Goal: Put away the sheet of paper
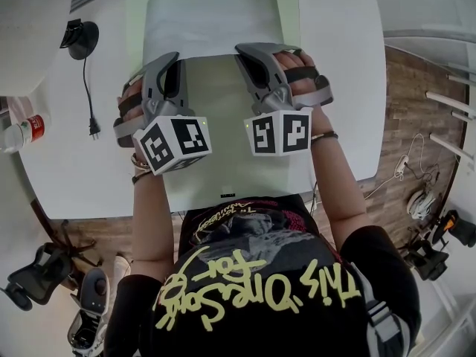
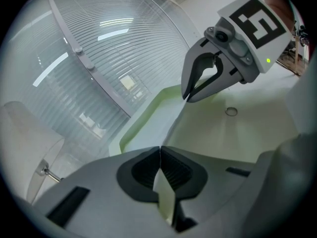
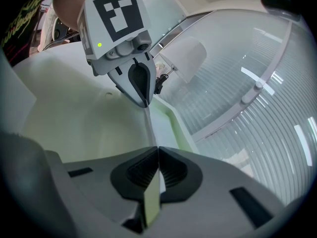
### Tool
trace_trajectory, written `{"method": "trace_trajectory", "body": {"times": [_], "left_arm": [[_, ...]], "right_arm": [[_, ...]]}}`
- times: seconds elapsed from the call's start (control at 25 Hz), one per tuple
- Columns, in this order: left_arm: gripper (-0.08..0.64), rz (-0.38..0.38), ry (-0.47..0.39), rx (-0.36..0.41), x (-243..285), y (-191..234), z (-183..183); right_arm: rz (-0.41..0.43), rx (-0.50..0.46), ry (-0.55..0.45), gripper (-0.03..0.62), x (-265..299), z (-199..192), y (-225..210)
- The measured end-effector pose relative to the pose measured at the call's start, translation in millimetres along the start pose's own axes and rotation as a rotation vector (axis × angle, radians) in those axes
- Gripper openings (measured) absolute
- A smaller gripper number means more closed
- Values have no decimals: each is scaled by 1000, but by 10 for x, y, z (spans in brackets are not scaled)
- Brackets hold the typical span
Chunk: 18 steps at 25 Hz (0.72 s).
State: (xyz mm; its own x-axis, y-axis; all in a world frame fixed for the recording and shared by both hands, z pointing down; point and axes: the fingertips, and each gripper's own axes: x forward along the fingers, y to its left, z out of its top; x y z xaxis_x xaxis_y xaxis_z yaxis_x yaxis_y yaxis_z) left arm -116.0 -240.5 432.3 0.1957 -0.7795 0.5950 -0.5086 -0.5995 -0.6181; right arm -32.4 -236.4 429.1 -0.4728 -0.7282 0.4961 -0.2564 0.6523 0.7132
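Note:
A pale sheet of paper (image 1: 212, 21) hangs curved above the light green tray (image 1: 137, 6) on the white table (image 1: 82, 162). Both grippers pinch its near edge, a hand's width apart. My left gripper (image 1: 172, 56) is shut on the sheet's left part; a strip of paper (image 2: 166, 192) shows between its pads. My right gripper (image 1: 249, 50) is shut on the right part, with the paper's edge (image 3: 152, 192) clamped in its jaws. Each gripper view shows the other gripper holding the same edge: the right one (image 2: 187, 97), the left one (image 3: 143, 103).
A black plug adapter (image 1: 80, 37) with its cable (image 1: 89, 103) lies on the table's left side. A bottle with a red label (image 1: 26, 131) stands at the left edge. A small ring (image 2: 231, 111) lies on the tabletop. A white chair back (image 1: 30, 28) is at the far left.

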Motion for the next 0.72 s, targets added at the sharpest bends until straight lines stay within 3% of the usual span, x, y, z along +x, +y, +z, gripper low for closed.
{"method": "trace_trajectory", "body": {"times": [0.32,0.72], "left_arm": [[9,-10,4,-7,37,4,-9],[12,-28,-5,-23,61,-6,-7]], "right_arm": [[-12,13,29,8,40,-35,-16],[-19,112,39,11,49,-89,-30]]}}
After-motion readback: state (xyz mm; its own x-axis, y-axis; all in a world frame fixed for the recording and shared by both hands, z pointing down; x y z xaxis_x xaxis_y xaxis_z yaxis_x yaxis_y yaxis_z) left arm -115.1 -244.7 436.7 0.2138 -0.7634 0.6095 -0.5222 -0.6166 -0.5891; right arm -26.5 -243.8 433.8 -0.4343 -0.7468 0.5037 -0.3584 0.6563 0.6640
